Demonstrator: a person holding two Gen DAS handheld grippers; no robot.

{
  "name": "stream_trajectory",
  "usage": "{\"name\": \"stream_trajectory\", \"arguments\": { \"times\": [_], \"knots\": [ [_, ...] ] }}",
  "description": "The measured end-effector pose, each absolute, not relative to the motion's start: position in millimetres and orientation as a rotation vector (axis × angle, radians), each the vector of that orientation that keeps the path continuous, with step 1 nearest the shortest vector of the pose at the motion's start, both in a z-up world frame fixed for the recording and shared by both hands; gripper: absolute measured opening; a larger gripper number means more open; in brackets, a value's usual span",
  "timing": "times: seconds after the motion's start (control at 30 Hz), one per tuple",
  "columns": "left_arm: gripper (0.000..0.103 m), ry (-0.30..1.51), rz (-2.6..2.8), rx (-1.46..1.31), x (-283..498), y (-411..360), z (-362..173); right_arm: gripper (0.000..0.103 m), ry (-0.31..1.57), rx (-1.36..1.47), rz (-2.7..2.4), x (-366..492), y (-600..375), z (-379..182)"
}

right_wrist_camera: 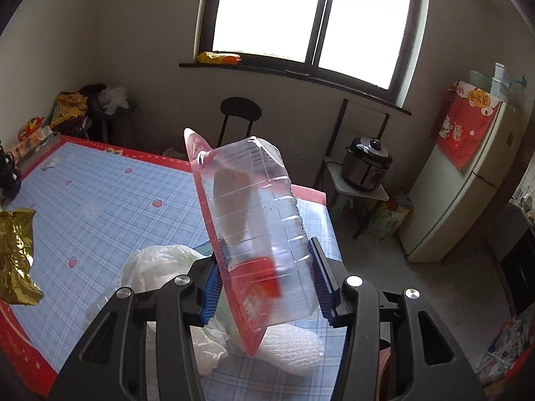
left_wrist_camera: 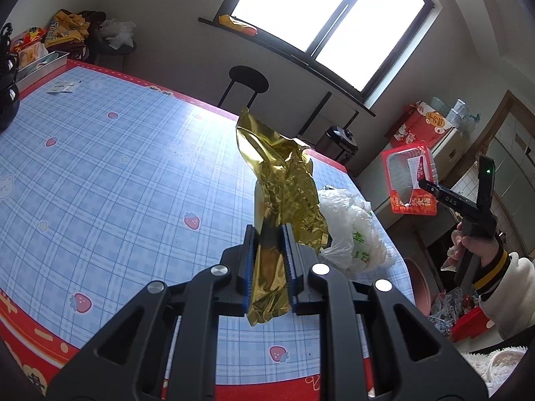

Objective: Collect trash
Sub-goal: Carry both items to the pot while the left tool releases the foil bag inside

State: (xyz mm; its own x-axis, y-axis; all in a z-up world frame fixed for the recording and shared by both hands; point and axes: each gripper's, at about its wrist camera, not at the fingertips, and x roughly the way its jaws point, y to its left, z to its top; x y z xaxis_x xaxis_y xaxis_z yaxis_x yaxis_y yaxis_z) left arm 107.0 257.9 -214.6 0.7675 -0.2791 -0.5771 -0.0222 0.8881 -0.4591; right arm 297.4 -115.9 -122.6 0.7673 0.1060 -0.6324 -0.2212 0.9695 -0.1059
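Note:
My left gripper (left_wrist_camera: 269,260) is shut on a crumpled gold foil wrapper (left_wrist_camera: 284,193), held up above the table; the wrapper (right_wrist_camera: 15,257) also shows at the left edge of the right wrist view. My right gripper (right_wrist_camera: 265,282) is shut on a clear plastic food tray with a red rim (right_wrist_camera: 254,220), its blue pads pressing both sides, lifted over the table's right end. From the left wrist view the same tray (left_wrist_camera: 409,180) hangs in the air to the right, held by the right gripper in a hand (left_wrist_camera: 468,244). A white plastic bag (left_wrist_camera: 351,230) lies on the table beneath, also seen as the bag (right_wrist_camera: 160,267).
The table carries a blue checked cloth with a red border (left_wrist_camera: 100,173). A black stool (right_wrist_camera: 240,110) stands beyond it under the window. A rice cooker (right_wrist_camera: 367,163) sits on a small stand, a fridge (right_wrist_camera: 461,193) to its right. Clutter (left_wrist_camera: 67,30) piles at the far left corner.

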Motion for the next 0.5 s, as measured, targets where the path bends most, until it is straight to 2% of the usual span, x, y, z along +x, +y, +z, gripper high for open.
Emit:
{"name": "stream_trajectory", "arguments": {
  "times": [0.3, 0.5],
  "knots": [
    [0.019, 0.598, -0.173, -0.379, 116.9, 229.3, -150.2, 0.048, 0.535, 0.114, 0.133, 217.8, -194.0, -81.8],
    [0.019, 0.561, -0.255, -0.315, 133.7, 179.3, -113.5, 0.048, 0.478, 0.176, 0.025, 173.1, -265.8, -73.0]
  ]
}}
